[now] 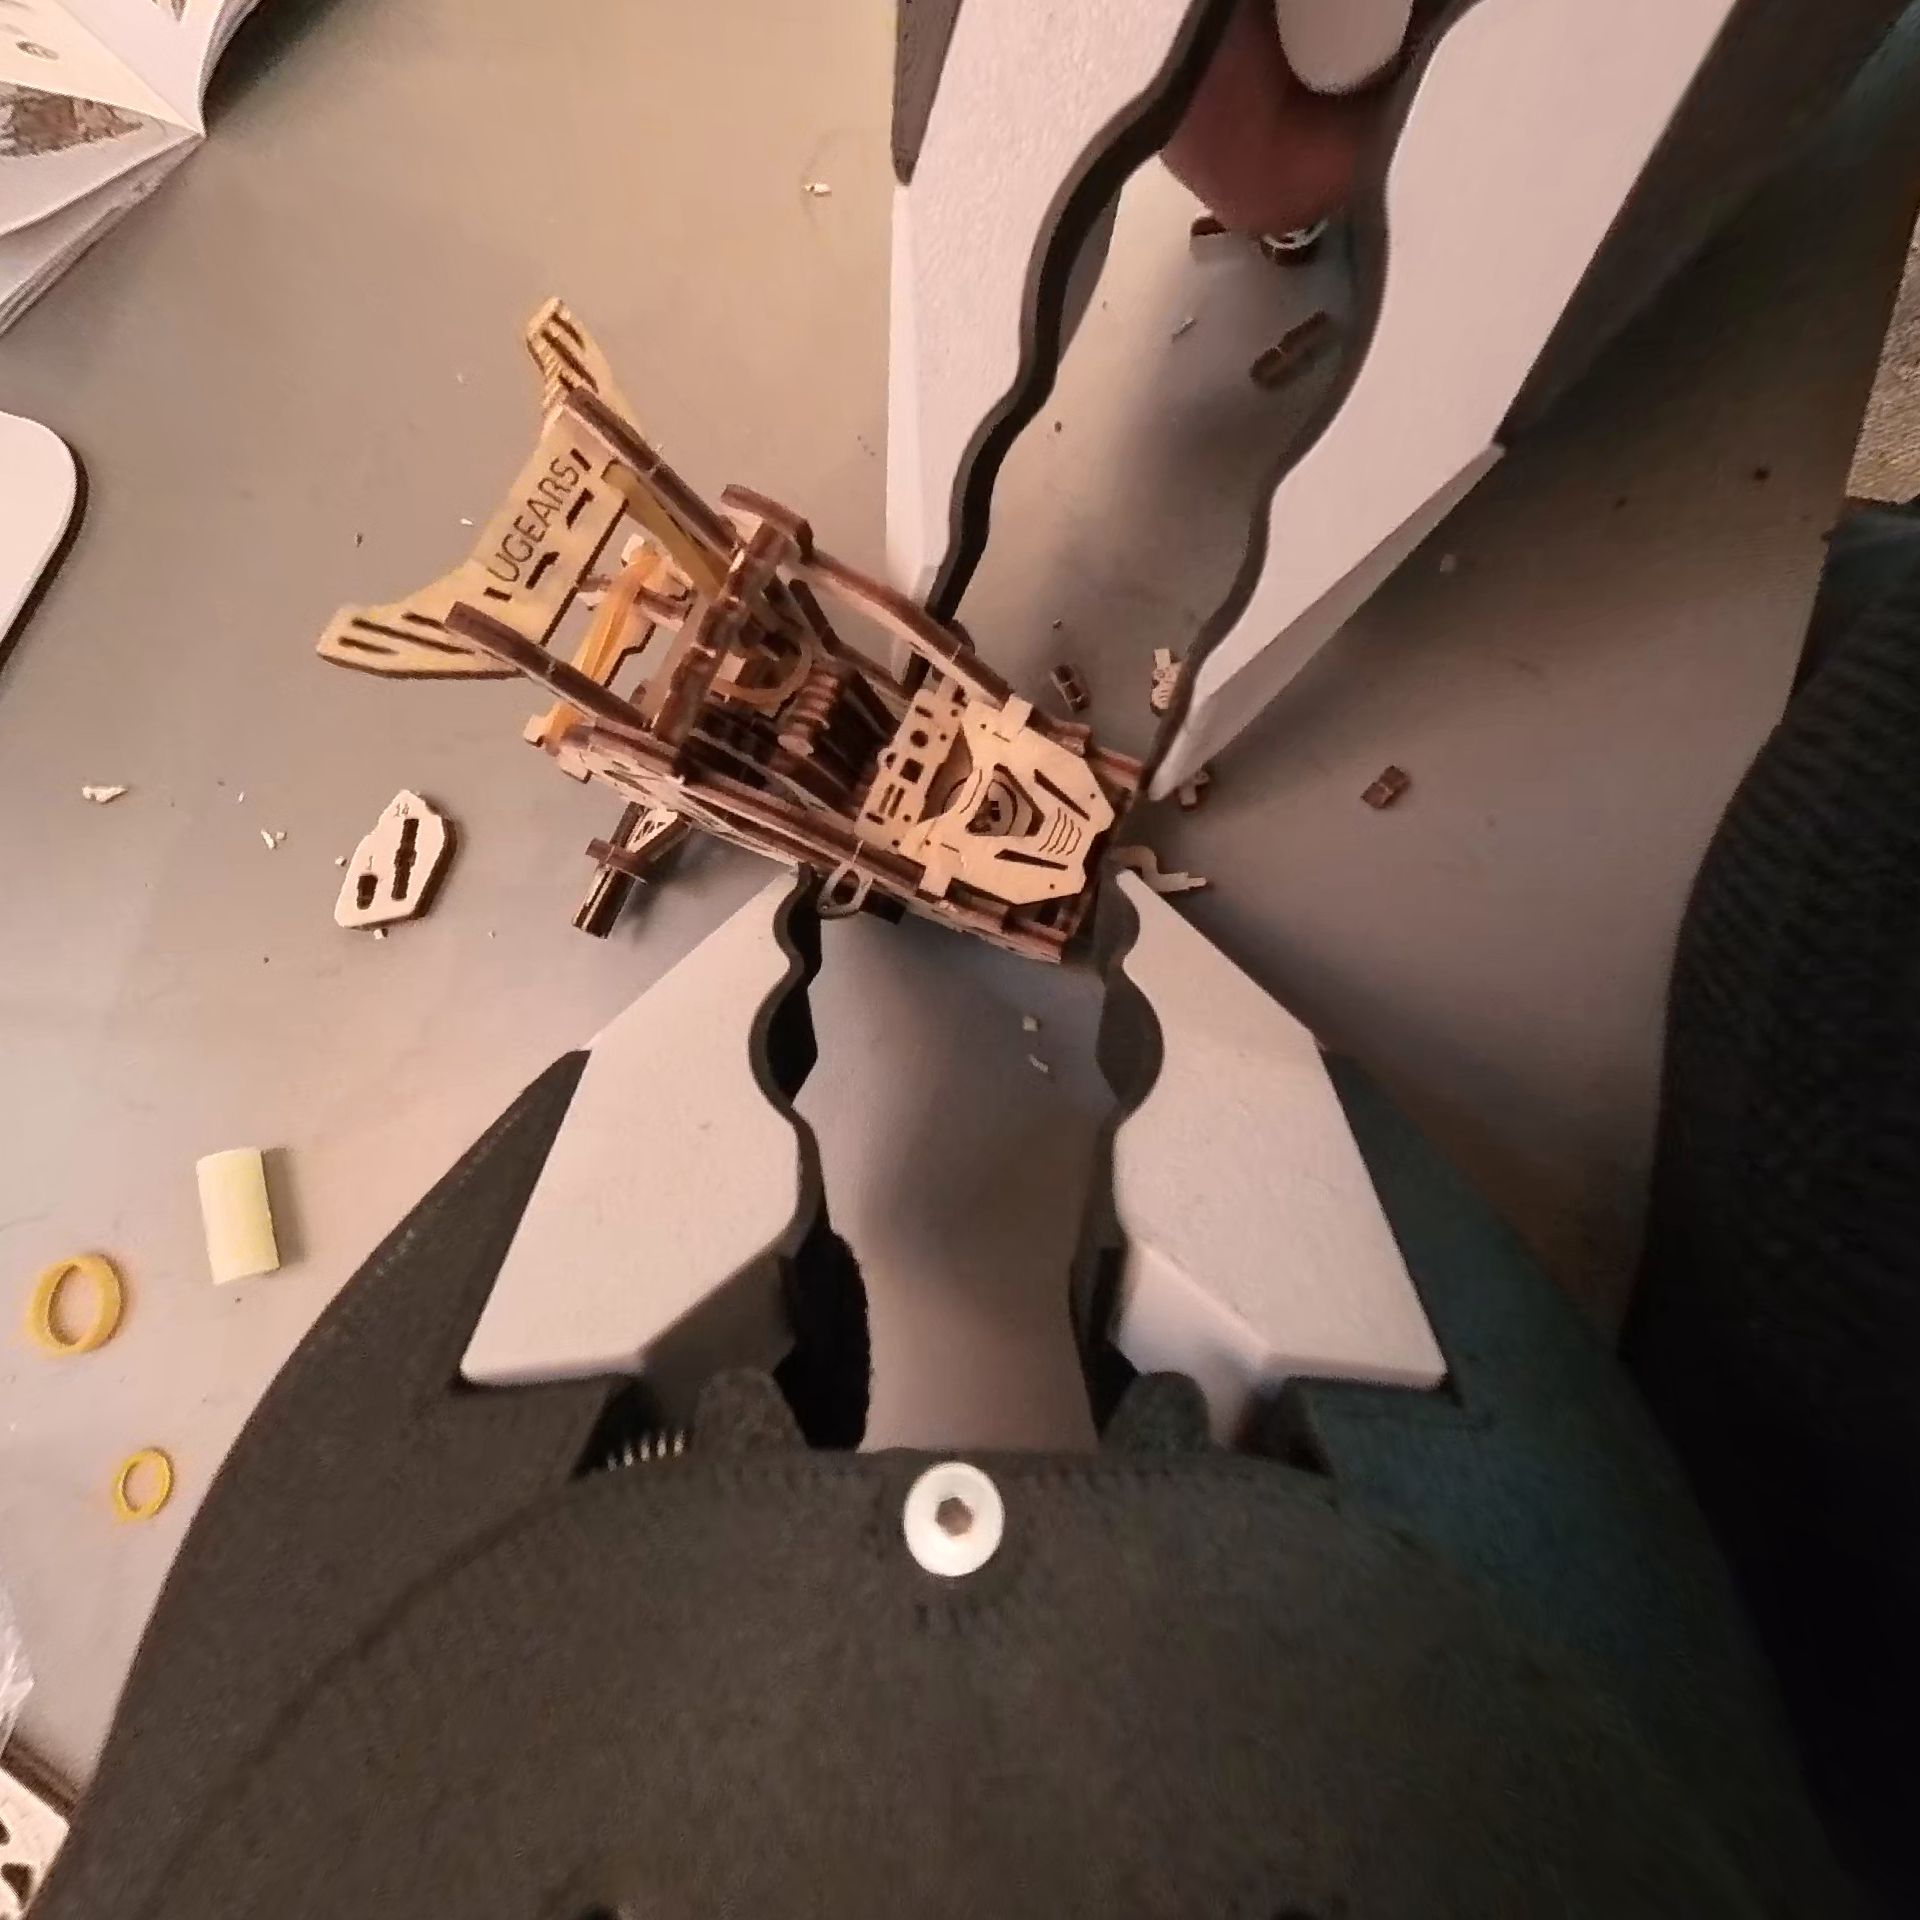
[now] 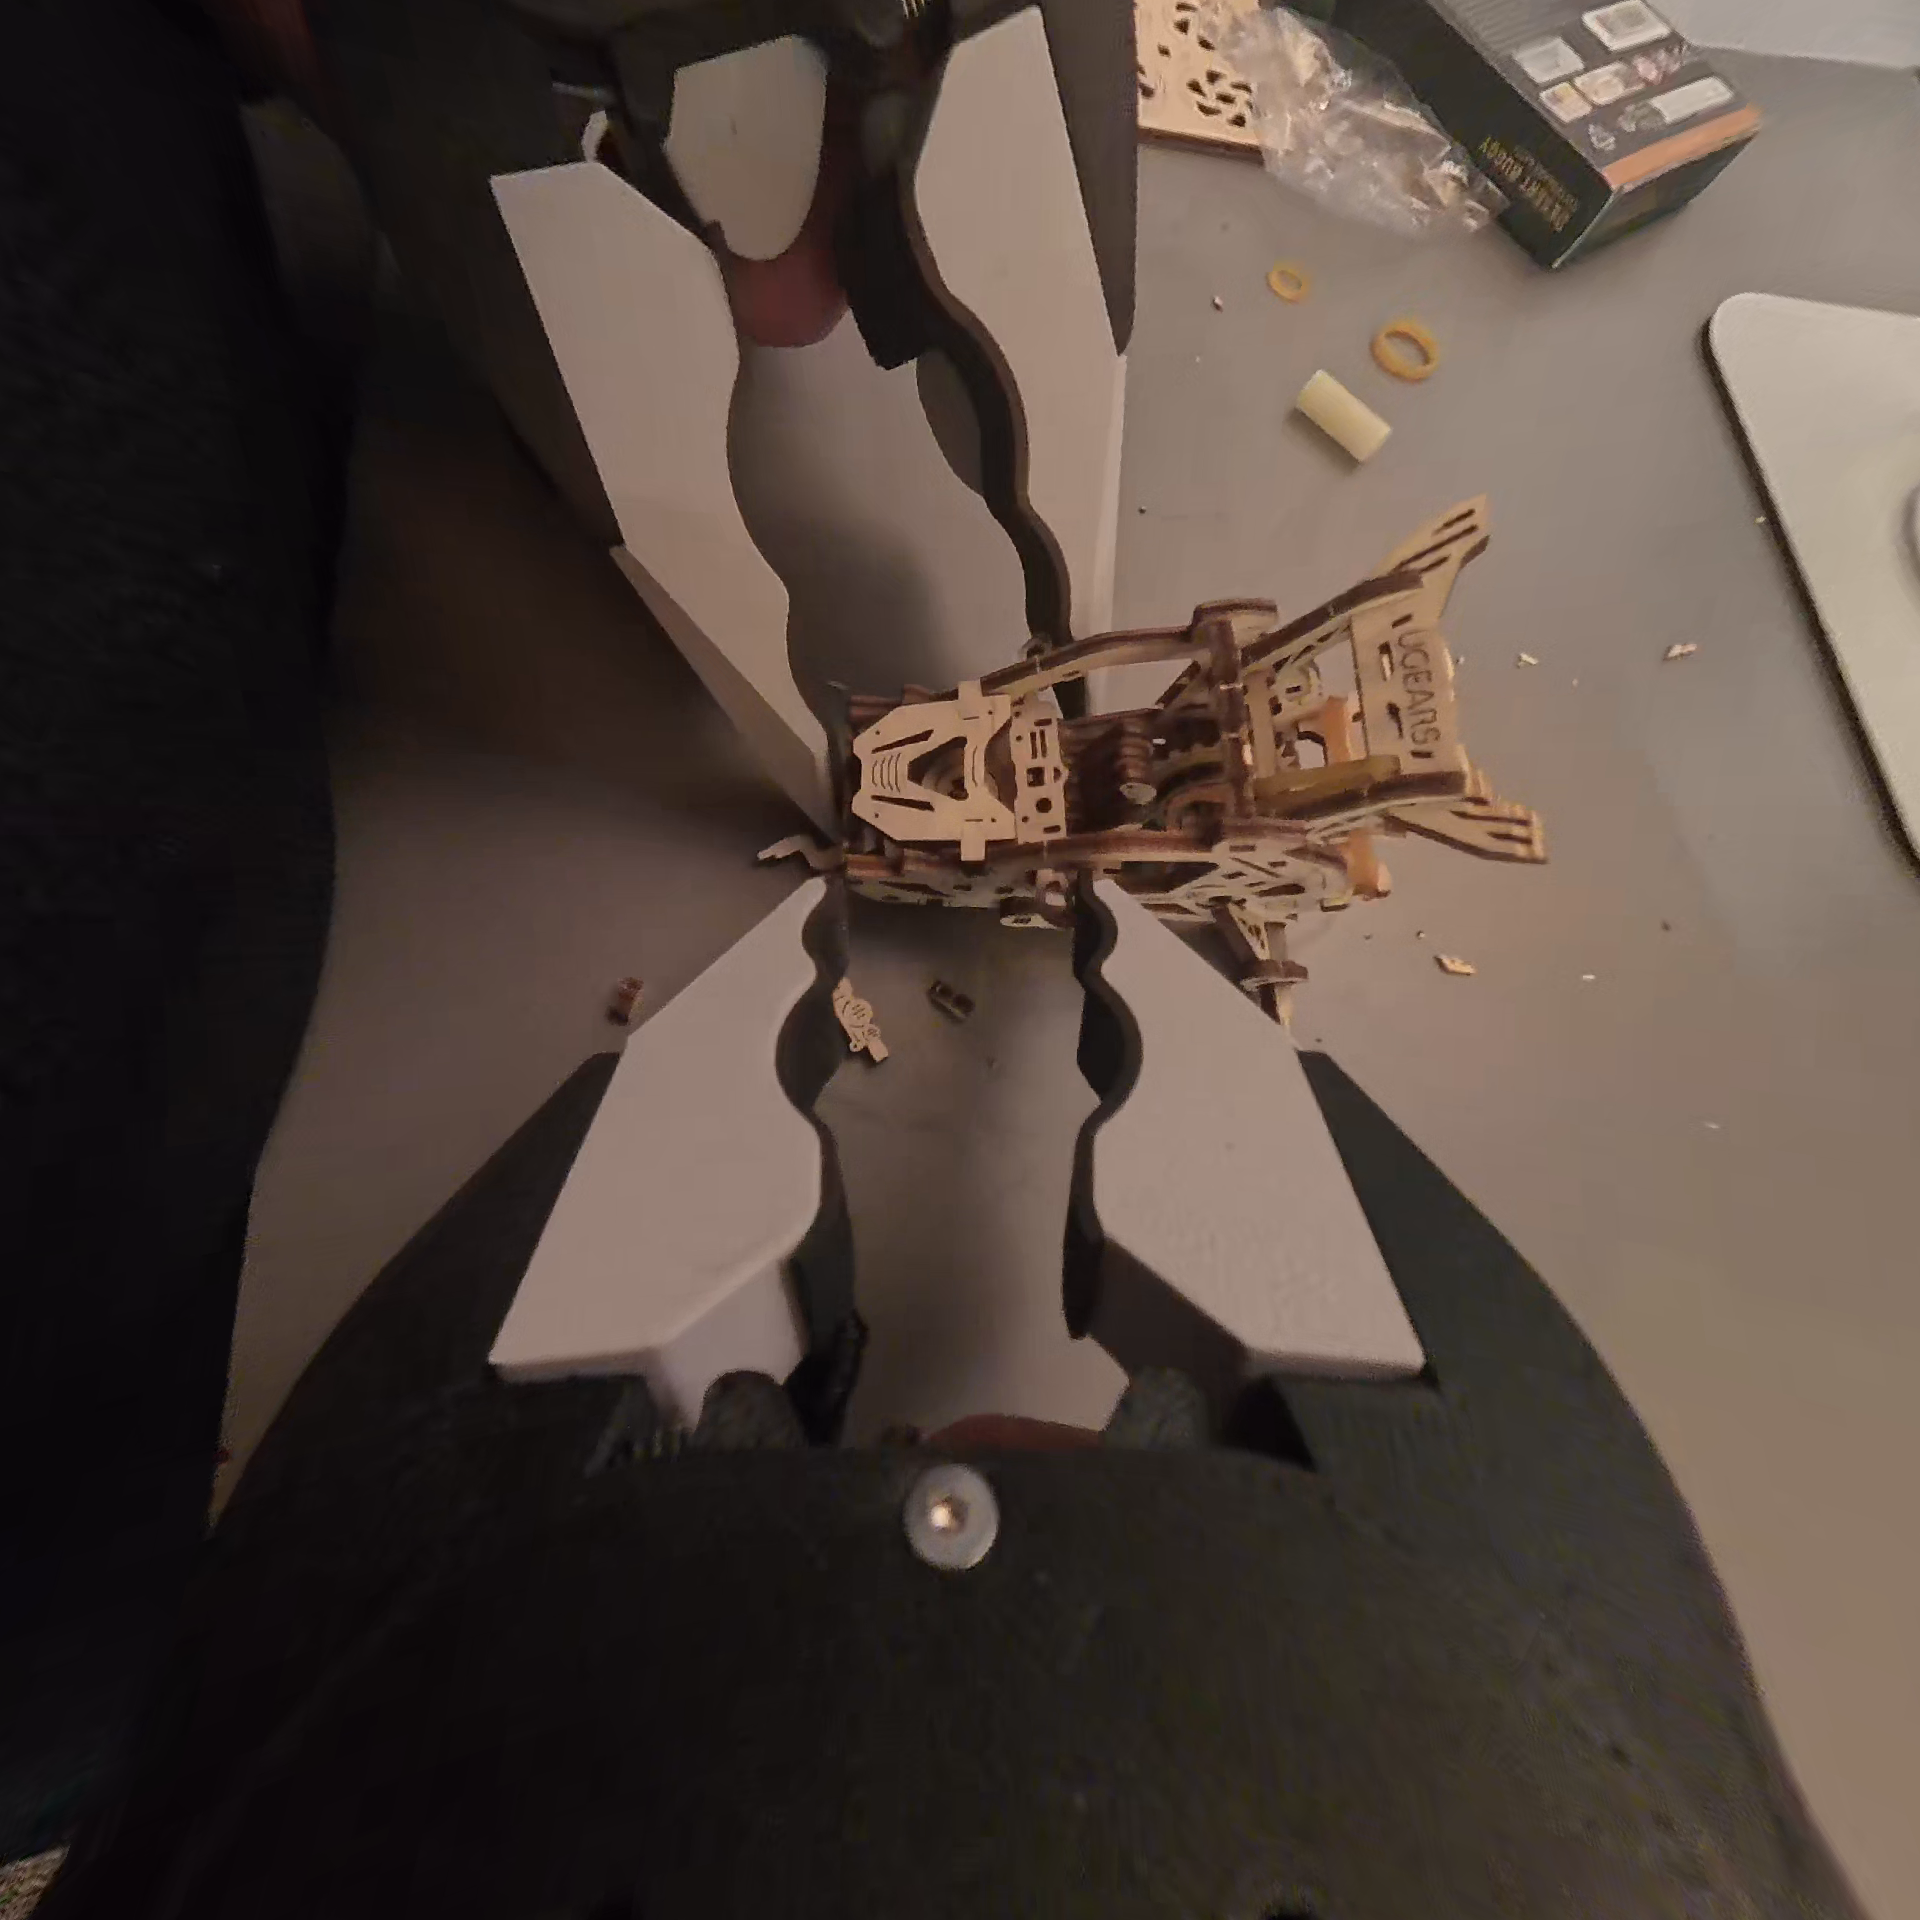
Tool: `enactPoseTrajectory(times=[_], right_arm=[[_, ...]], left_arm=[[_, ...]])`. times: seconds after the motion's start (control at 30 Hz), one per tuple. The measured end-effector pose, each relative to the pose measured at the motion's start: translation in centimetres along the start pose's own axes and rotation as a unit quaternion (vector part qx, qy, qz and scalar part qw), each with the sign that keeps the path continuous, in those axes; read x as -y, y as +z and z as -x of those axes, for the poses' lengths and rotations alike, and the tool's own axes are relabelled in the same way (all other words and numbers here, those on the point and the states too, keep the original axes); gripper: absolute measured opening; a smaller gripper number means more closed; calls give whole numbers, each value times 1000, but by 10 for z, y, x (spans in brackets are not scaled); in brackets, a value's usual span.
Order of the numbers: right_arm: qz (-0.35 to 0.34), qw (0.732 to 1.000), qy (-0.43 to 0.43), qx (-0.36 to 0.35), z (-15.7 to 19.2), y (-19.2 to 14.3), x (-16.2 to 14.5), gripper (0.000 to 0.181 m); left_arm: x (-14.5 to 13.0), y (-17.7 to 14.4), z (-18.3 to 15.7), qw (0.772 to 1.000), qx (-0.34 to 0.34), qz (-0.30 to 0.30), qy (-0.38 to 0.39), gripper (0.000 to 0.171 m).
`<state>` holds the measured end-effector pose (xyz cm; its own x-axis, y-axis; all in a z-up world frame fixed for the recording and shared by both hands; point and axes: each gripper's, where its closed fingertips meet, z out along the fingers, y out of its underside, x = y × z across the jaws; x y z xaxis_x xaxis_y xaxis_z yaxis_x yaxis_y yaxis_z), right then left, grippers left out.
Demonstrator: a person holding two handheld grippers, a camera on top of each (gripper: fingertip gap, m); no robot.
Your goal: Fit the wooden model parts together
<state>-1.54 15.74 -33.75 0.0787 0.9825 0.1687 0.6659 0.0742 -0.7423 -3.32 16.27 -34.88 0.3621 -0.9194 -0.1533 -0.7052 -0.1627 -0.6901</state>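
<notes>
A partly built wooden model car [image 1: 790, 717] lies on the grey table [image 1: 312, 1039], tail wing to the upper left. It also shows in the right wrist view [image 2: 1122, 769]. My left gripper [image 1: 958, 891] has its jaws wide apart, and its tips bracket the near side of the model's nose section. My right gripper [image 2: 956, 896] is also wide apart and brackets the nose section from the opposite side. It comes in from the top of the left wrist view [image 1: 1049, 691]. Whether either clamps the model is unclear. A flat loose wooden part [image 1: 395, 862] lies to the left.
Small wooden bits [image 2: 857, 1023] lie between my right fingers. Yellow rubber bands [image 1: 78, 1304] and a cream cylinder [image 1: 241, 1216] lie to the left. A booklet [image 1: 83, 104], a white pad [image 2: 1829, 520], a box [image 2: 1579, 114] and a wooden sheet [image 2: 1195, 83] ring the table. Dark cloth [image 1: 1787, 935] borders the table edge. Left and right tips are no more than a few centimetres apart.
</notes>
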Motion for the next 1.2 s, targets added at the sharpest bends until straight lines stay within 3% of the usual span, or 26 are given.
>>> enactPoseTrajectory(times=[0.1,0.5,0.83,1.0,1.2], right_arm=[[-15,998,56,24,1,-2,3,41],[-21,996,85,25,1,-4,7,36],[-7,998,62,3,7,1,3,50],[-9,998,58,-31,2,2,4,40],[-11,997,62,-48,4,4,3,46]], left_arm=[[0,0,0,1000,-1,-3,-4,51],[0,1,0,1000,1,-5,-6,51],[0,1,-1,1000,-1,-9,-10,51],[0,1,-1,1000,1,-9,-13,51],[0,1,-1,1000,1,-11,-19,50]])
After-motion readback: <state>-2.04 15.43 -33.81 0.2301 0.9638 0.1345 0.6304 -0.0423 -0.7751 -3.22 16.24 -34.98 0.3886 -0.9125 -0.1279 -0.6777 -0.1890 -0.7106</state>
